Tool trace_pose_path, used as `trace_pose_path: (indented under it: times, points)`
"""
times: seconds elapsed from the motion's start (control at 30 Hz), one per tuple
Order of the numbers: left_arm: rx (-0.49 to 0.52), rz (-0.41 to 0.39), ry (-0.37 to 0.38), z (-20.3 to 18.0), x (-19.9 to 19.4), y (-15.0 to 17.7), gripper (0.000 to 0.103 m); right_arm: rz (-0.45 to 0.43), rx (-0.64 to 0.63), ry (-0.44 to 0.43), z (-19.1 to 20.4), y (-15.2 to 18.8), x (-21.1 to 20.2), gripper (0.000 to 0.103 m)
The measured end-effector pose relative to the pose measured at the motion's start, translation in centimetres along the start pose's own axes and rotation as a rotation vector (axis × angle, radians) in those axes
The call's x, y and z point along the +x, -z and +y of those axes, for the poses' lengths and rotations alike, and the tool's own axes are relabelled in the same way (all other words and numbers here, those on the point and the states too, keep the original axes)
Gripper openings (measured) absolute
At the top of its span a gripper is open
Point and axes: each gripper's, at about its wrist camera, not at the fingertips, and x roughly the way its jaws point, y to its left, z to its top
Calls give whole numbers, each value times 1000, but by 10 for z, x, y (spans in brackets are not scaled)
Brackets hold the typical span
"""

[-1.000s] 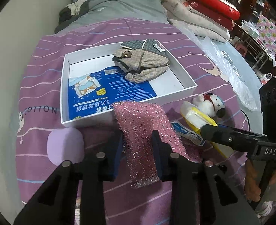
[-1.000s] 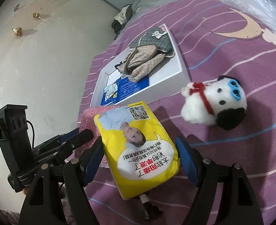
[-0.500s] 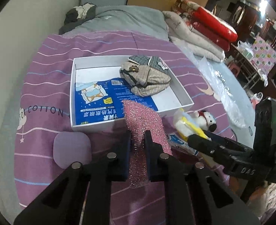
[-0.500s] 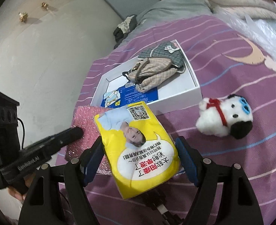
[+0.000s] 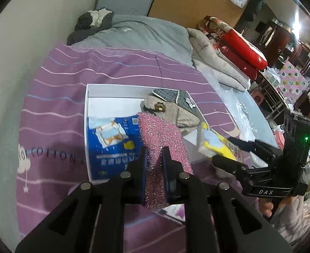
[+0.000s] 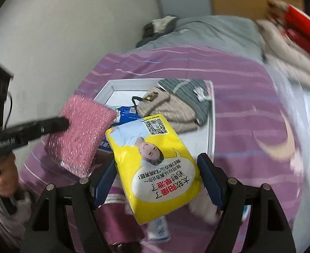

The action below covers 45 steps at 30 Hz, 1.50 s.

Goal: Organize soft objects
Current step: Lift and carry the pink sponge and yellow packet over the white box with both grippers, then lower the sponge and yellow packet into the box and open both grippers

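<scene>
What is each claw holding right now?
Left gripper: shut on the pink sponge.
Right gripper: shut on the yellow packet.

pink sponge (image 5: 162,139) and yellow packet (image 6: 155,164) lifted (jaws clamped).

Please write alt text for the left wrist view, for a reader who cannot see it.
The left gripper pinches a pink glittery scrubbing cloth above a shallow white cardboard box on a purple striped bedsheet. At right, the right gripper holds a yellow soft packet.
</scene>
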Motion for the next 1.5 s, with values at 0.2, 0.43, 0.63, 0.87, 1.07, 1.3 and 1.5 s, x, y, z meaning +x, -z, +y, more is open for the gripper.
trace_pose_path:
  times: [0.2, 0.43, 0.63, 0.87, 1.07, 1.3, 1.5]
  points:
    - [-4, 0, -49, 14, 14, -11, 15, 65, -252, -75, 9, -23, 35, 77]
    - [-44, 17, -69, 32, 31, -20, 15, 139, -494, -194, 3, -28, 62, 81]
    - [-53, 44, -77, 34, 43, -19, 15, 205, -432, -173, -21, -29, 68, 95]
    - [-56, 44, -81, 35, 41, -16, 15, 123, -366, -156, -39, -36, 35, 100]
    - [-73, 56, -66, 35, 46, -17, 15, 101, -21, -158, -50, -47, 32, 57]
    - [-76, 70, -62, 34, 55, -15, 15, 165, 107, -88, -25, -47, 63, 23]
    - [-91, 82, -89, 33, 67, -12, 15, 238, 226, 28, -34, -45, 91, 19]
